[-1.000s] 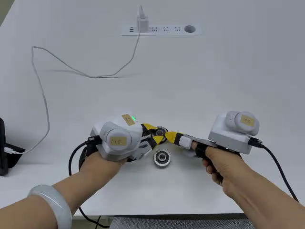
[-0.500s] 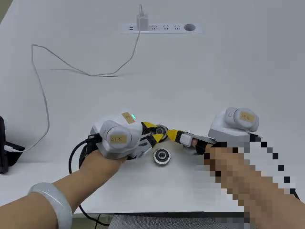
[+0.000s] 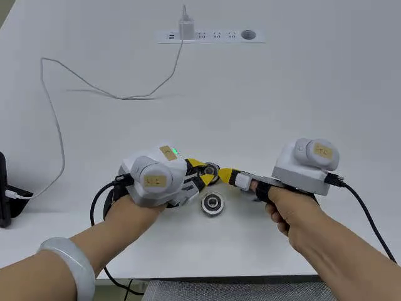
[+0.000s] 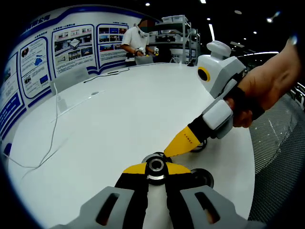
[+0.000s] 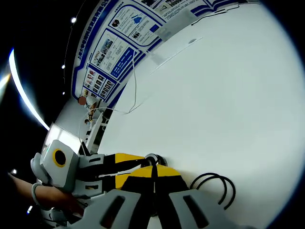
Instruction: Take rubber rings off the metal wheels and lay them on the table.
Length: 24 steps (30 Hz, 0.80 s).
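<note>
Metal wheel [image 3: 213, 204]: loose, flat on the surface [image 3: 282, 94], nearest.
Left tongs [image 3: 202, 175]: clamped on a second wheel [image 3: 211, 170].
Right tongs [image 3: 224, 176]: closed, tips at that wheel's rim.
Rubber rings [image 5: 214, 187]: two, lying beside the right tongs.
Power strip [image 3: 210, 36]: far edge.

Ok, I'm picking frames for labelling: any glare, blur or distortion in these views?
Head view: even light, sharp, soft shadows under the left tongs on the table. Left gripper view: fisheye bends the table edge; the metal wheel in the tongs is sharp. Right gripper view: rolled, a bright light streak at far left.
</note>
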Available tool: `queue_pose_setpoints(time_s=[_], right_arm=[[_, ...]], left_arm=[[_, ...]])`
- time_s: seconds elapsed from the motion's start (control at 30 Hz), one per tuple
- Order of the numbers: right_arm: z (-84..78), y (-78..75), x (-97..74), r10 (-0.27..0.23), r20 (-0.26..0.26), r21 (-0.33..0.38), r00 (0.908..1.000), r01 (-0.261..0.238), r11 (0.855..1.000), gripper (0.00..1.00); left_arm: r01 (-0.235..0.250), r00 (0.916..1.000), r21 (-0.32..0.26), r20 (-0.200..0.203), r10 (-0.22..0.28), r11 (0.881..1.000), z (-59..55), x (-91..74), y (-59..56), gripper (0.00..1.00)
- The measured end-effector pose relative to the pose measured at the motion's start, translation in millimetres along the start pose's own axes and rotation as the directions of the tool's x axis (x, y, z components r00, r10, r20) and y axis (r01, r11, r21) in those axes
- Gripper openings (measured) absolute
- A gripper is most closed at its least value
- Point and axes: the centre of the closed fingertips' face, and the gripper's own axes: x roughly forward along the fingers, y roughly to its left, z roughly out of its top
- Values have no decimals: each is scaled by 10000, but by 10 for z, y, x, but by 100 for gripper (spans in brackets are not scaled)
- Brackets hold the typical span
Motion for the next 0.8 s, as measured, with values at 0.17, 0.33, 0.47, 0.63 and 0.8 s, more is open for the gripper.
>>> queue_pose_setpoints(time_s=[0.17,0.33,0.47,0.63,0.8], right_arm=[[-3,35,-10,38,-6,31,10000,-38,10000,1],[-9,54,-10,77,-10,25,10000,-77,10000,1],[-11,59,-8,96,-19,17,10000,-96,10000,1],[-12,68,-4,140,-16,54,9999,-140,9999,1],[-11,85,5,176,-22,48,9998,-176,9998,1]], left_arm=[[-7,10000,-1,-5,7,10000,-1,-2,1,13],[-3,10000,-6,-5,3,10000,-2,-1,6,13],[-7,10000,-11,-5,7,10000,-4,0,10,13],[-6,10000,-14,-3,6,10000,-6,-1,9,13],[-11,10000,-15,4,11,10000,-11,1,15,13]])
